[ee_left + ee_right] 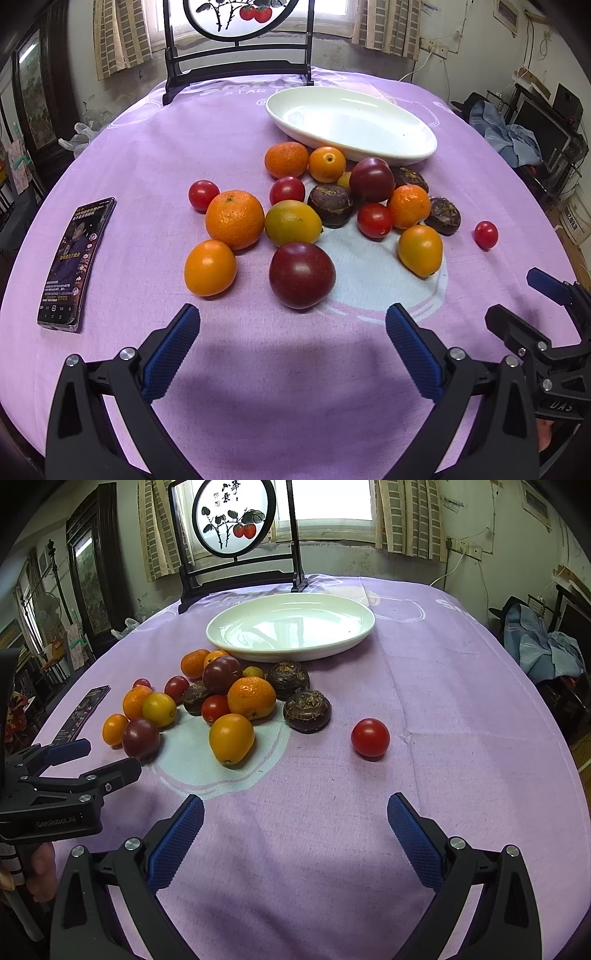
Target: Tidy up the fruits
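fruits [291, 221] lie heaped on the purple tablecloth [258, 369] just in front of the white oval dish [406, 147], which holds nothing. one cherry tomato [370, 737] sits well apart to the right of the heap. left gripper [291, 347] and right gripper [295, 830] both hang released above bare cloth, grasping nothing. a phone [74, 258] lies at left.

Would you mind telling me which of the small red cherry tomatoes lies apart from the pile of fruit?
The lone small red cherry tomato on the bare purple tablecloth, right of the pile; the other cherry tomatoes sit among the clustered fruit.
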Motion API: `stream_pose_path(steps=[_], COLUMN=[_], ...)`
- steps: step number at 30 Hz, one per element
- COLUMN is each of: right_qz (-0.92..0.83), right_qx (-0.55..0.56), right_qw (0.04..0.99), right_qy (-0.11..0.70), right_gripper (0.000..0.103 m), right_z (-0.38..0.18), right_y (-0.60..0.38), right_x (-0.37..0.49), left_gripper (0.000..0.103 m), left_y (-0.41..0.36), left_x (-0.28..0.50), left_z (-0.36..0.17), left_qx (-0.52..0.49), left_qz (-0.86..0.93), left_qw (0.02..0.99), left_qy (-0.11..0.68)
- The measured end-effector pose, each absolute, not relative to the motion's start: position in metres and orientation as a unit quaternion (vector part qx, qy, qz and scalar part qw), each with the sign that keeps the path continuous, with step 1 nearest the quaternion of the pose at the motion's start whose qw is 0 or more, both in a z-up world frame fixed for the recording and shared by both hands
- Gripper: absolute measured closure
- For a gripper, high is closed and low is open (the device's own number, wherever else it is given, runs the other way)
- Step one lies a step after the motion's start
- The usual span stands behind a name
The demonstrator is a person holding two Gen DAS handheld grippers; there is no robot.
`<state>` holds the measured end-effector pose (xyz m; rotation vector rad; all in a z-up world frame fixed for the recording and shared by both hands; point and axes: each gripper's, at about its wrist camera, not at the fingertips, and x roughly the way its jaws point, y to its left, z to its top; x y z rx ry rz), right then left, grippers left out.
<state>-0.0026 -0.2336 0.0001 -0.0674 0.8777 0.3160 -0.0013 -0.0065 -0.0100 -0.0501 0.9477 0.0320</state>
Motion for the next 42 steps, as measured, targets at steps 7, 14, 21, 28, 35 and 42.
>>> stream_pose_path(steps=[7,14,21,28,35,42], right_qz=[0.152,0.152,0.152,0.153,0.155,0.163], right_qx=[-0.032,-0.031,-0.03,-0.029,-0.022,-0.012], right_qw=[0.892,0.892,0.891,0.891,0.889,0.888], right_qy=[0.424,0.424,0.426,0.426,0.431,0.429], right_gripper=[0.003,0.003,0.003,0.003,0.003,0.003], right_z=[0.0,0.001,-0.001,-0.001,-0.005,-0.008], right_y=[-0.234,-0.234,-0.235,-0.236,-0.24,-0.245], right_x=[-0.002,-0.003,-0.003,-0.003,-0.001,-0.001], left_gripper=[0.004,0.004,0.004,0.004,0.004,0.004], left_y=[-0.007,-0.007,-0.007,-0.008,-0.01,0.001], left_x=[-0.002,-0.002,-0.002,-0.002,0.0,-0.001], left_z=[-0.01,-0.01,-0.011,-0.012,-0.016,-0.017], left_qx=[-0.023,-0.023,-0.022,-0.022,-0.018,-0.02], left_qz=[0.015,0.015,0.015,0.014,0.015,-0.002], left_qw=[0.89,0.89,0.89,0.889,0.885,0.887], left_qy=[0.456,0.456,0.456,0.457,0.465,0.462])
